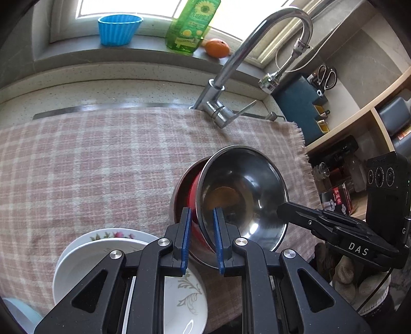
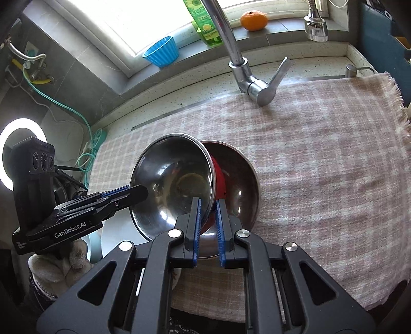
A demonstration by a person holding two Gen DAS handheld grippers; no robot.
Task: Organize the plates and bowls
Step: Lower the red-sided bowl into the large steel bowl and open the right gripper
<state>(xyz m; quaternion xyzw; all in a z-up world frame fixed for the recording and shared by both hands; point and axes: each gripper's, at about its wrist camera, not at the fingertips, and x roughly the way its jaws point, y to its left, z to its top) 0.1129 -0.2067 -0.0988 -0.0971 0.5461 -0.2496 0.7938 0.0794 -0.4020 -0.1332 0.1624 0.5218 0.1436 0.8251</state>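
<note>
A red steel bowl (image 1: 244, 195) with a shiny inside is held tilted over a second steel bowl (image 1: 183, 190) that rests on the checked cloth (image 1: 90, 167). My left gripper (image 1: 201, 214) is shut on the tilted bowl's near rim. My right gripper (image 2: 207, 205) is shut on the opposite rim of the same bowl (image 2: 174, 185); the lower bowl (image 2: 239, 177) lies right of it. Each gripper shows in the other's view, the right one (image 1: 282, 212) and the left one (image 2: 143, 191). White floral plates (image 1: 102, 246) are stacked at my lower left.
A chrome tap (image 1: 257, 51) stands behind the cloth. On the window sill are a blue ribbed cup (image 1: 119, 28), a green soap bottle (image 1: 192, 23) and an orange (image 1: 217, 47). A blue knife block (image 1: 300, 102) and shelves are at the right.
</note>
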